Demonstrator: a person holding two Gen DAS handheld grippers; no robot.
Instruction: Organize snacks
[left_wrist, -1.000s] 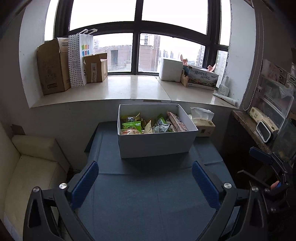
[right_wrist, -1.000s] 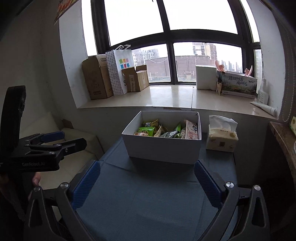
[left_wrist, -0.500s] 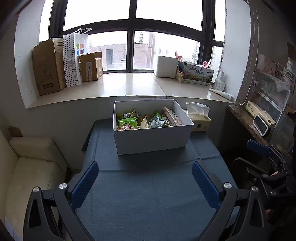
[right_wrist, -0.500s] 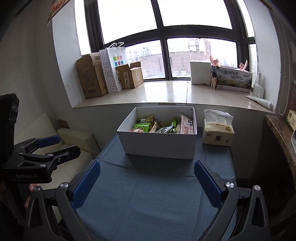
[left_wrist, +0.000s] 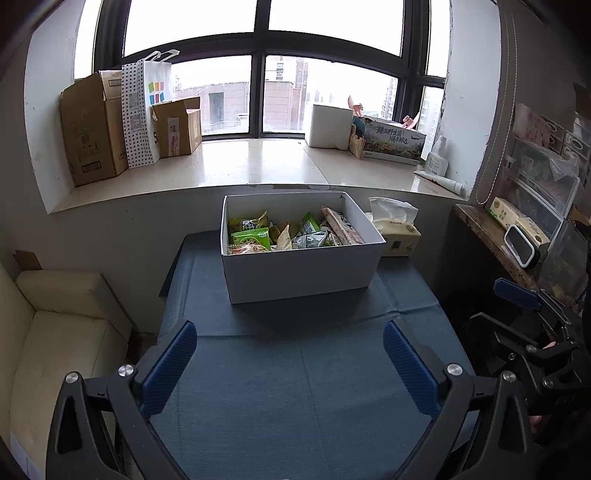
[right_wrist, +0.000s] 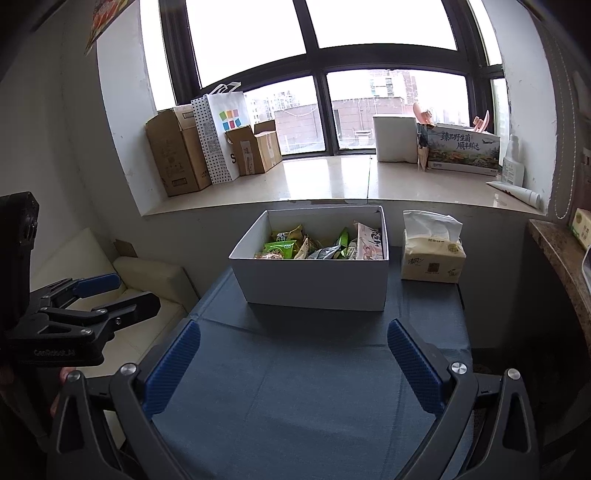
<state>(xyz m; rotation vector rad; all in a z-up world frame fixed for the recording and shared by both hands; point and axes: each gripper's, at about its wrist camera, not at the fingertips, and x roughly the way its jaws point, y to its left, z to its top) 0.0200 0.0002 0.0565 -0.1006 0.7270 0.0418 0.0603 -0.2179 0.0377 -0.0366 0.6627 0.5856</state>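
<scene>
A white open box (left_wrist: 299, 273) (right_wrist: 314, 282) stands at the far side of the blue-covered table (left_wrist: 295, 387) (right_wrist: 295, 387). It holds several snack packets (left_wrist: 284, 236) (right_wrist: 317, 245), green, silver and pink. My left gripper (left_wrist: 290, 350) is open and empty above the near part of the table, well short of the box. My right gripper (right_wrist: 293, 350) is open and empty in the same way. The left gripper also shows at the left edge of the right wrist view (right_wrist: 99, 295), and the right gripper at the right edge of the left wrist view (left_wrist: 517, 295).
A tissue pack (left_wrist: 395, 230) (right_wrist: 432, 254) sits right of the box. The windowsill (left_wrist: 240, 166) behind carries cardboard boxes (left_wrist: 92, 129), a paper bag and a white box. A cream sofa (left_wrist: 55, 332) is left; a shelf (left_wrist: 517, 236) with clutter is right.
Both grippers have drawn back and risen a little, so the box looks slightly farther and lower. Both stay open and empty. Nothing on the table has moved.
</scene>
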